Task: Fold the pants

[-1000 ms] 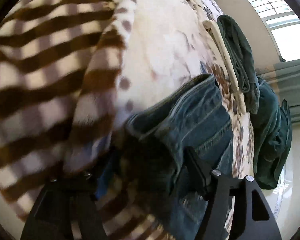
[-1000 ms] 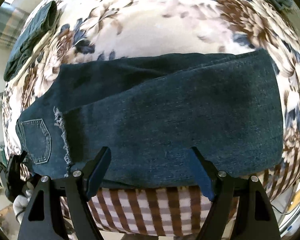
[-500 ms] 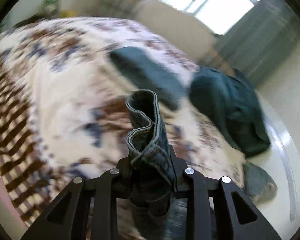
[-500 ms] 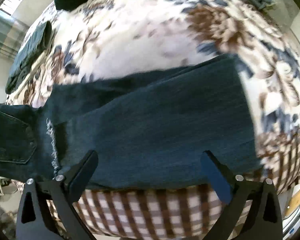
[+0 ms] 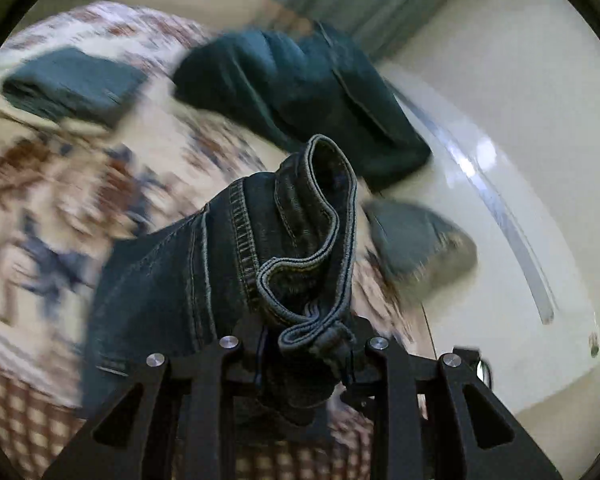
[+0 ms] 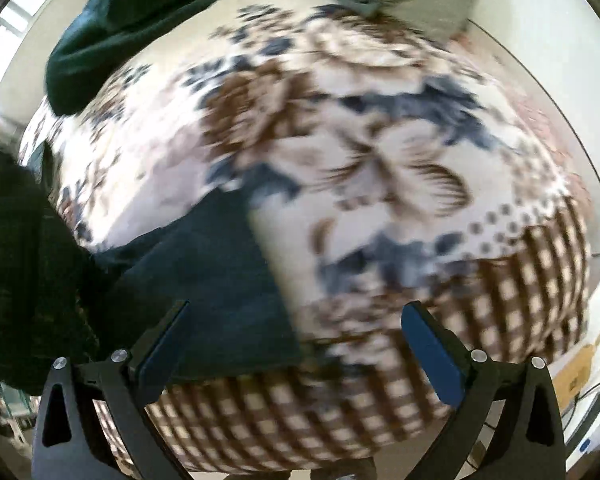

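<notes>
**Waistband pinched on the left, nothing held on the right**

Left gripper [image 5: 300,354] clamped tight on a bunched fold of the jeans [image 5: 220,264], waistband [image 5: 312,216] curling up in a loop just past the fingertips. Denim lifted clear of the floral bedspread [image 5: 60,184], trailing down and to the left of the fingers. Beyond the tips, well apart: a dark green garment [image 5: 300,92] in a heap, a folded dark green piece [image 5: 72,84] off to the left, a grey cloth [image 5: 416,244] to the right near the bed's edge. All heavily blurred.

Right gripper [image 6: 296,344] spread wide, gripping nothing. Jeans leg [image 6: 216,292] flat on the bedspread [image 6: 340,152], its hem end lying just ahead of the left finger [image 6: 160,348], short of the right finger [image 6: 432,352]. Checked border [image 6: 300,412] of the bedspread under and between the fingers. Dark green garment [image 6: 120,24] far ahead, upper left.
</notes>
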